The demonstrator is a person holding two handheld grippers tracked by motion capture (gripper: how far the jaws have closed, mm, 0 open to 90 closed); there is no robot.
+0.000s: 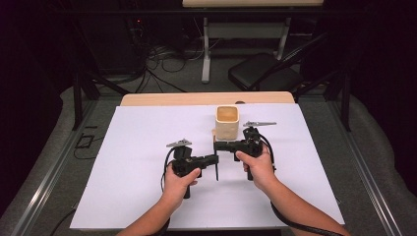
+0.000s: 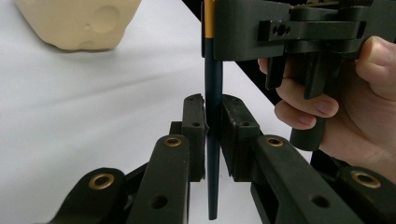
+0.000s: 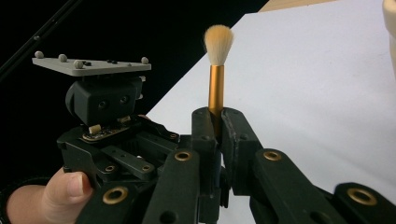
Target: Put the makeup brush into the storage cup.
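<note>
A: We've got the brush [image 3: 217, 70] clamped at both ends. Right gripper [image 3: 218, 122] is closed on the gold ferrule, bristles sticking up past the jaws.

B: Left gripper [image 2: 213, 122]?

A: We see its jaws tight around the dark handle [image 2: 213, 93] lower down, pads pressing it from both sides. The brush hangs between the two grippers above the white sheet [image 1: 147, 196].

B: Surroundings?

A: The cream cup [image 1: 227, 121] stands on the sheet just beyond the right gripper, opening up. Wooden table edge [image 1: 196, 99] behind it.
</note>
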